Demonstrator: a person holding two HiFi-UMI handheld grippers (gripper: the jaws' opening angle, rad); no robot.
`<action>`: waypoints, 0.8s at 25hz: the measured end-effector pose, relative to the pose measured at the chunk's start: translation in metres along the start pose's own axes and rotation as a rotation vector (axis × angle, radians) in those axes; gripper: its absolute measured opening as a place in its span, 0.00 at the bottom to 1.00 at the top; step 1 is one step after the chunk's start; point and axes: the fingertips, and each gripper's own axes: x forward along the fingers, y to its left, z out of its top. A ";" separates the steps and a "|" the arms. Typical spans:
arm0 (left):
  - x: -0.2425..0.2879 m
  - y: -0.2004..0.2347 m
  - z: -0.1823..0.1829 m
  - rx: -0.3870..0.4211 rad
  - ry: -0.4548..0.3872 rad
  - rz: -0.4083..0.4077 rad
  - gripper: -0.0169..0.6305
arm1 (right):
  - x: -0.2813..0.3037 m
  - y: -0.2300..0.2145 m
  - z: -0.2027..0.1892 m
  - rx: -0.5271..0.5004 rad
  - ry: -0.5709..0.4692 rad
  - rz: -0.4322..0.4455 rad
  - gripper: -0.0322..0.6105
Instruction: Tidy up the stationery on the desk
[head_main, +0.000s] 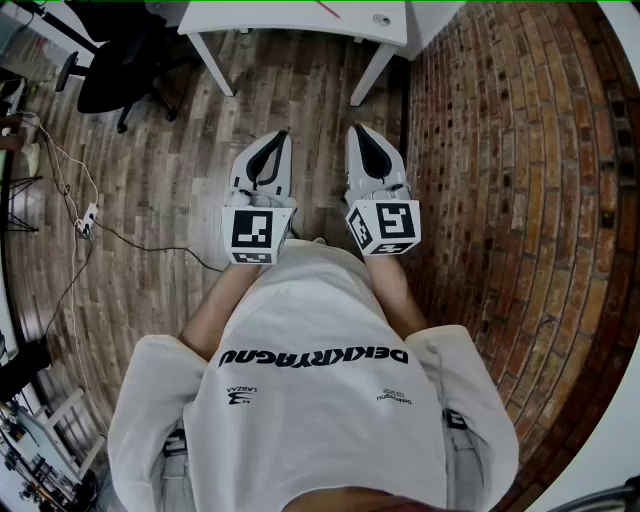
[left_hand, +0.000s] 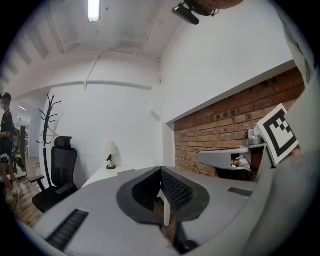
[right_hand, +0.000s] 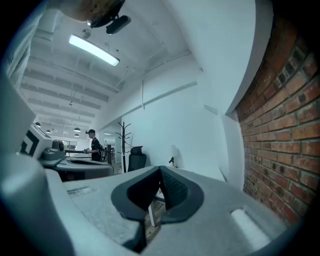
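Both grippers are held side by side at waist height over the wooden floor. My left gripper (head_main: 282, 136) is shut with nothing in it, its dark pads (left_hand: 172, 187) meeting at the tip. My right gripper (head_main: 353, 130) is likewise shut and empty, pads (right_hand: 170, 187) pressed together. The white desk (head_main: 300, 22) stands a step ahead at the top of the head view. On it lie a thin red item (head_main: 328, 9) and a small round thing (head_main: 381, 19). The desk (left_hand: 102, 175) carries a small lamp-like object (left_hand: 110, 160) in the left gripper view. No other stationery shows.
A brick wall (head_main: 510, 190) runs along the right. A black office chair (head_main: 120, 65) stands left of the desk, with a coat rack (left_hand: 48, 125) behind it. A cable with a power strip (head_main: 88, 218) lies on the floor at left. A person (right_hand: 94, 145) stands far off.
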 end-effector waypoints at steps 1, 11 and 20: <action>0.002 0.002 -0.001 -0.002 -0.001 0.005 0.02 | 0.003 0.000 0.000 -0.002 0.001 0.004 0.05; 0.032 0.030 0.004 -0.056 -0.005 0.012 0.02 | 0.051 -0.001 0.016 0.050 -0.044 0.026 0.05; 0.057 0.078 0.003 -0.065 -0.003 -0.013 0.02 | 0.095 0.010 0.002 0.061 -0.001 -0.024 0.05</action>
